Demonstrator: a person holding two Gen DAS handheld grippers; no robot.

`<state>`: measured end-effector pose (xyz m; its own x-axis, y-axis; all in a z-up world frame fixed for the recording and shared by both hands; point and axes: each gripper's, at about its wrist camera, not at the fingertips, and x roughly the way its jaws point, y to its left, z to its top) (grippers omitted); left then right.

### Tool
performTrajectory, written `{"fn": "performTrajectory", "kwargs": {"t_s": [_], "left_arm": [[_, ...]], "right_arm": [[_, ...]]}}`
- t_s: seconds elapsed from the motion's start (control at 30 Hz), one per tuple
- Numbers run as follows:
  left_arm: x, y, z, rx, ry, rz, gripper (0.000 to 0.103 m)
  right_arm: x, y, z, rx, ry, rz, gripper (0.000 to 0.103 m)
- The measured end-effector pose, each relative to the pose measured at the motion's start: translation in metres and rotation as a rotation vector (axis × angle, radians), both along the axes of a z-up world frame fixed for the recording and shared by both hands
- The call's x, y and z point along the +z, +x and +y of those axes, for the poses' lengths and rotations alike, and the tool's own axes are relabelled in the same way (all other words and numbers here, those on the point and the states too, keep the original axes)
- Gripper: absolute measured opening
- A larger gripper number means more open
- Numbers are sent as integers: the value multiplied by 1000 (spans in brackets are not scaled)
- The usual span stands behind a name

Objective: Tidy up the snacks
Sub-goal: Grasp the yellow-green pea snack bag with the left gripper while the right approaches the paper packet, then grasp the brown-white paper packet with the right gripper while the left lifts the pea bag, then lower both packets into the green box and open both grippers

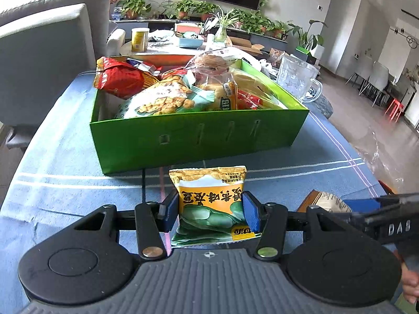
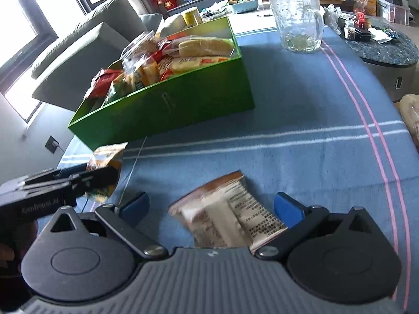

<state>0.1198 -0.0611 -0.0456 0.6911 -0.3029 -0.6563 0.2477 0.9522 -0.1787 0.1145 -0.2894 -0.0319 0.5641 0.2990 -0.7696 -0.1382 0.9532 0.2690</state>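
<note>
Through the left wrist camera we see our left tool (image 1: 211,210) clamped on a small orange-and-green foil snack packet printed with green beans (image 1: 209,204), its two blue pads (image 1: 252,213) pressing the packet's sides while the packet stands upright between them, above the table covered by a blue cloth with white and pink stripes (image 1: 65,162). Just beyond the packet sits the open green cardboard box (image 1: 199,137), already crowded with snacks: a red crinkled bag (image 1: 117,78) at its far left, a pale teal bag printed with square crackers (image 1: 162,102) at the front, and clear-wrapped bread (its label too small for us to read) (image 1: 212,65) further back. A clear glass mug with a handle (image 1: 298,78) stands near the box's right side. At the right edge our right tool (image 1: 387,209) reaches in over a brown-and-white packet (image 1: 324,201). Through the right wrist camera we see that right tool (image 2: 212,206) with its blue pads (image 2: 286,209) spread wide on either side of the brown-and-white snack packet, lying flat with its printed back up (image 2: 230,217) on the cloth, neither pad touching it. To the left, the left tool (image 2: 65,183) carries the orange packet (image 2: 107,157) in front of the green box (image 2: 183,104), and the glass mug (image 2: 298,21) stands beyond the box's far corner.
</note>
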Motion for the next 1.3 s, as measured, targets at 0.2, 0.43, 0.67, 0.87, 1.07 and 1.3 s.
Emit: {"fn": "performTrajectory", "kwargs": {"t_s": [0.2, 0.43, 0.67, 0.87, 1.07, 1.3], "left_arm": [[1, -7, 10, 13, -17, -6, 48], [2, -11, 16, 20, -30, -13, 48], [3, -12, 20, 38, -37, -24, 48], [8, -13, 20, 35, -49, -42, 48], [21, -11, 21, 39, -63, -76, 48], [37, 8, 22, 57, -60, -111, 48]], "right_arm": [[-3, -14, 21, 36, -77, -6, 100], [-8, -12, 42, -6, -200, -36, 100], [-14, -16, 49, 16, -321, -87, 100], [0, -17, 43, -3, -265, -122, 98], [23, -12, 47, 11, -174, -199, 98], [49, 6, 55, 20, -130, -275, 98]]}}
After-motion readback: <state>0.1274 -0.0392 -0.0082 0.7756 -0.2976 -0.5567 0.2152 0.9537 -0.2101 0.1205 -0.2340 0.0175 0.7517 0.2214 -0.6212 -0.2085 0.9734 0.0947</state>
